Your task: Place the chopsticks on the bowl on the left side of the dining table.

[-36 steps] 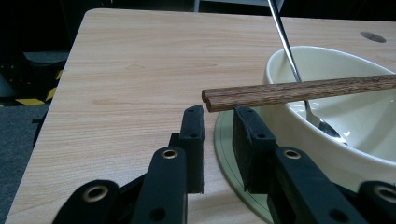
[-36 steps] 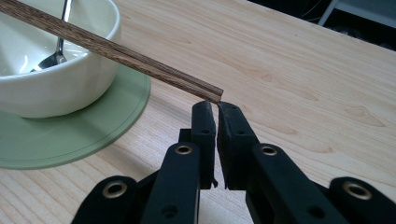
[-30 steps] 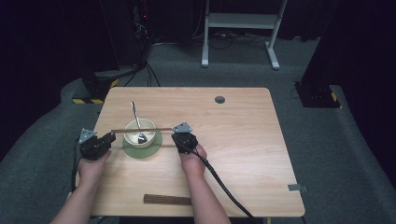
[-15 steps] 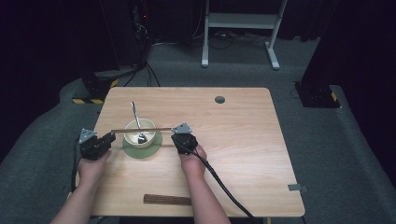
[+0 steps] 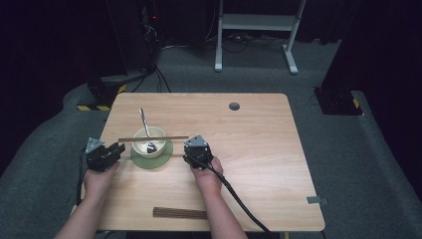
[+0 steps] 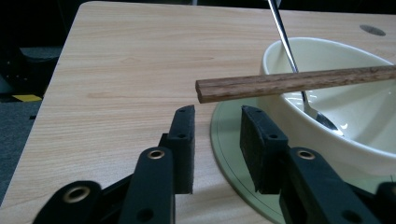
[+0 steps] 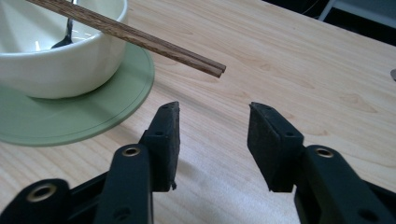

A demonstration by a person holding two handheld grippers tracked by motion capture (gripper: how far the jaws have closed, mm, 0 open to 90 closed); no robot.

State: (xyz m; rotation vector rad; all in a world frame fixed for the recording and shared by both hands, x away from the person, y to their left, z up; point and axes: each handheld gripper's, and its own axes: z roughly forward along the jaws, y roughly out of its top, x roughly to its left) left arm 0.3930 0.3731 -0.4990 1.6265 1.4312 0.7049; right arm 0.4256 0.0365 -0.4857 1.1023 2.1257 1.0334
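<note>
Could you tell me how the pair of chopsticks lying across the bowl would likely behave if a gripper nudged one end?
The chopsticks look like stiff, light wood, so they would probably pivot rather than bend. They rest only on the rim of the bowl, both ends overhanging, so a nudge may tip or slide them off, perhaps separating the pair.

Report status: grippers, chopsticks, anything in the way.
Left gripper and right gripper open, holding nothing. Chopsticks lying across bowl rim, spoon inside. Nothing blocks either end.

Bare table (image 5: pixel 259 144) right of bowl (image 5: pixel 149 141)
</note>
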